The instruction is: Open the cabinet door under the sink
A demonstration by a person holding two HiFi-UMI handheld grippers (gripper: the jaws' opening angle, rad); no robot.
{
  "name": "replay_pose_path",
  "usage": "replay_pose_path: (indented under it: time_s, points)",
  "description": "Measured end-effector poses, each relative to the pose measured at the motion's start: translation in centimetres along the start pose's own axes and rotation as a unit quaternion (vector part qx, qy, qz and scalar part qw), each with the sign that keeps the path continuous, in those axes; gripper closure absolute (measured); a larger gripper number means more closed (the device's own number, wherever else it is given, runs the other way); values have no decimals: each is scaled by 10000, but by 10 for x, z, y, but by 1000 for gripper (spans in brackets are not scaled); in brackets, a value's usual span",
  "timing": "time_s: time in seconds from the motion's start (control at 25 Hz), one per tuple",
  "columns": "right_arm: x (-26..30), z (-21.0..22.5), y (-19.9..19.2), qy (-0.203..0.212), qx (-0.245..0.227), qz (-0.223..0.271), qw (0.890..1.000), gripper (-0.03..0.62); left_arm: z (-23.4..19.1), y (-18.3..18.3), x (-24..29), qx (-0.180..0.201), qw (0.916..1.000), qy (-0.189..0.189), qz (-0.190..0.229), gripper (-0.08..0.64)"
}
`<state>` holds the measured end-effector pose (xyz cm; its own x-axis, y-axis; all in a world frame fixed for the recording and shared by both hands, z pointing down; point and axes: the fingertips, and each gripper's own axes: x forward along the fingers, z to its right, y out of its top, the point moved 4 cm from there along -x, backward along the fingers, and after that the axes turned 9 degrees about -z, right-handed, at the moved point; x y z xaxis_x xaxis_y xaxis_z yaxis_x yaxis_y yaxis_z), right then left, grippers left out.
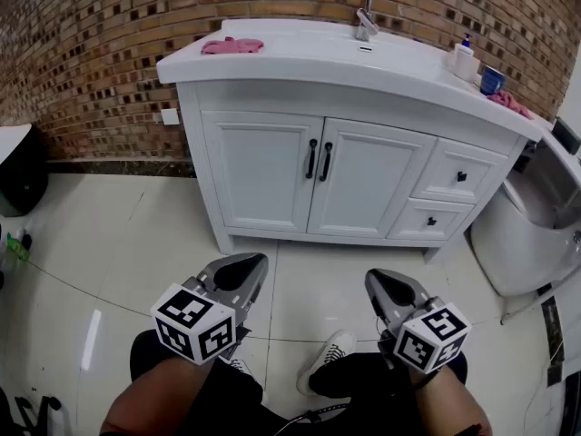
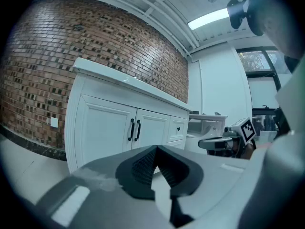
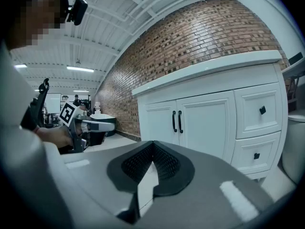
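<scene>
— Grippers?
— Left gripper (image 1: 243, 266), right gripper (image 1: 386, 284): jaws closed tip to tip, nothing held.
— Cabinet?
— Cabinet doors (image 1: 263, 171), twelve o'clock, well apart from both grippers. White, panelled, both shut; two black bar handles (image 1: 311, 159) flank the centre seam.

- The white bench (image 1: 300, 60) stands well ahead of both tools.
- On it, beyond the left hand-held gripper (image 1: 241, 267), lies a pink cloth (image 1: 231, 45).
- Beyond the right hand-held gripper (image 1: 385, 284) is a faucet (image 1: 361, 7); further right are a soap bottle (image 1: 465, 60), a blue cup (image 1: 491, 80) and a pink rag (image 1: 510, 104).
- The tiled floor (image 1: 118, 243) lies beneath both and carries the cabinet (image 1: 268, 171) ahead, a toilet (image 1: 522, 234) off to the right and a black bin (image 1: 23, 175) far left.
</scene>
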<state>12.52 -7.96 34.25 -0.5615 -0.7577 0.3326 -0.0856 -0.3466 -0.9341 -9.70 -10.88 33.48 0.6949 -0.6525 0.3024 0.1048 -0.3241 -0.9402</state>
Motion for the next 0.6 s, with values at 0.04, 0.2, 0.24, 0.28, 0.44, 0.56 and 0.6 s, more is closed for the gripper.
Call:
replay_pose_path:
  time_s: [0.04, 0.2, 0.24, 0.28, 0.44, 0.56, 0.6]
  points:
    - [0, 0, 0, -4, 0, -3, 10000, 584, 0, 0, 0, 2, 10000, -2, 1, 557]
    - [1, 0, 0, -15, 3, -3, 10000, 584, -1, 0, -1, 11, 10000, -6, 11, 557]
    - [1, 0, 0, -16, 2, -1, 10000, 584, -1, 0, -1, 11, 10000, -7, 14, 557]
    - [1, 0, 0, -15, 1, 0, 10000, 584, -1, 0, -1, 10, 10000, -7, 14, 557]
    - [1, -1, 0, -12, -8, -4, 10000, 584, -1, 0, -1, 7, 10000, 0, 15, 557]
    - [1, -2, 1, -18, -15, 0, 10000, 584, 0, 1, 0, -12, 10000, -35, 34, 557]
    - [1, -2, 1, -21, -12, 5, 10000, 584, 1, 2, 0, -17, 10000, -59, 46, 557]
